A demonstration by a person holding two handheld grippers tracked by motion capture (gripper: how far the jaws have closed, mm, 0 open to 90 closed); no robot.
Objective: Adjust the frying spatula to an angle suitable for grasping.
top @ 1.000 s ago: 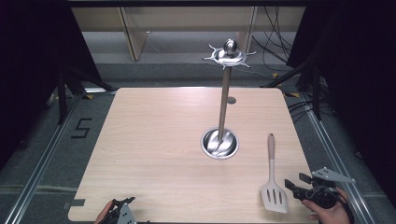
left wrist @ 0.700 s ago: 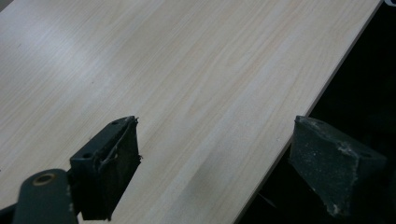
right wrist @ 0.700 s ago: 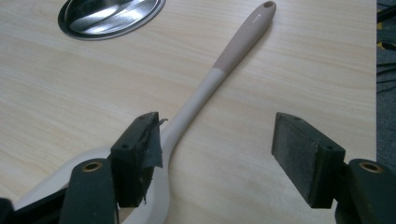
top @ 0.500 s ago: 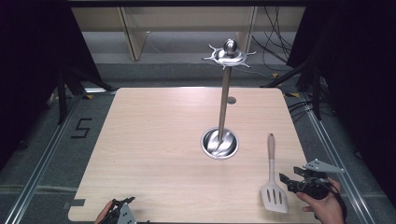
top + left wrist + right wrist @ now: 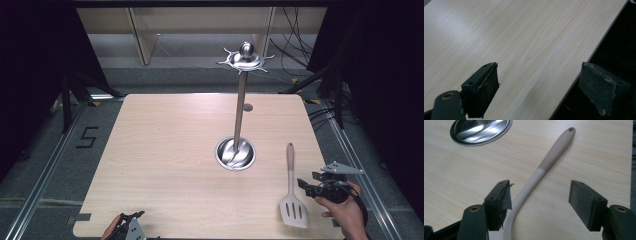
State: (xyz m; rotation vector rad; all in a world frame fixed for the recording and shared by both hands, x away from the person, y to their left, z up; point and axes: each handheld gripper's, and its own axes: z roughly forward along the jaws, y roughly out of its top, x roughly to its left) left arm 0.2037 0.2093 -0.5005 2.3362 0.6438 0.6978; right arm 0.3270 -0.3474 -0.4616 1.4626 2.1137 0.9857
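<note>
Right gripper (image 5: 303, 185) nearer spatula (image 5: 291, 195)

Looks down from above onto the bench (image 5: 165, 165); rides low and close over it, sharing the spatula (image 5: 291, 192) (image 5: 541, 170).

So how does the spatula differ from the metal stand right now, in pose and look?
The spatula lies flat on the table near its right edge, while the metal stand rises upright from a round base near the middle. The spatula is pale with a tan handle end and a slotted blade; the stand is shiny steel with a ring of hooks on top. The right gripper sits beside the spatula; nothing is near the stand. Both rest on the table, ungripped.
</note>
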